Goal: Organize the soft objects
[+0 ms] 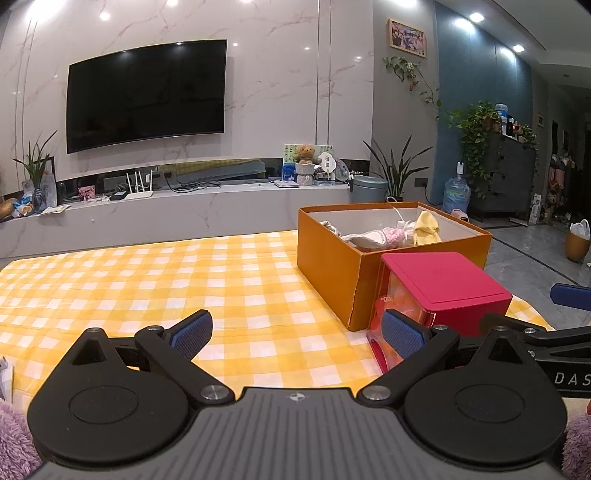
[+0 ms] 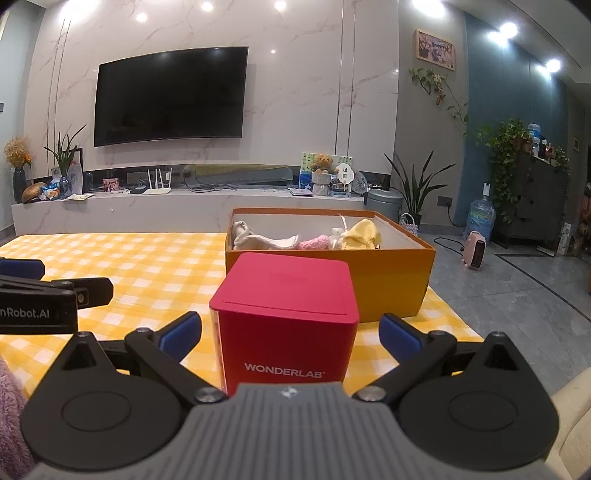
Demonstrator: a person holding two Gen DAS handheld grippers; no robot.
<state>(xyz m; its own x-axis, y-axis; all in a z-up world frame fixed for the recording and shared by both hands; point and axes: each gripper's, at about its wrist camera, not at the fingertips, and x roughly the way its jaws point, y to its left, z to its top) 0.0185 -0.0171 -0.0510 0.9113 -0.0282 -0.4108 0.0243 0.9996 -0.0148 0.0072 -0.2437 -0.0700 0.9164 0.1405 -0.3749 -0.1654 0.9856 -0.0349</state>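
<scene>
The red WONDERLAB box [image 2: 286,321] stands dead ahead of the right hand-held gripper [image 2: 290,336], between its wide-open, empty fingers. The left hand-held gripper [image 1: 297,332], equally open and empty, has it off to its right; the right is nearer.

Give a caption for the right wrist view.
Open right tongs straddle a red Wonderlab box before an orange box of soft items.

– We see small round ceiling lights [image 2: 207,6] shining bright white at the top, and they glare.

– We see their spots shine on the dark TV [image 1: 146,94] and the marble wall [image 2: 303,92] too.

– Straight lines bend at the edges, and the corners go black.

– The close parts at the bottom look a bit soft.
</scene>
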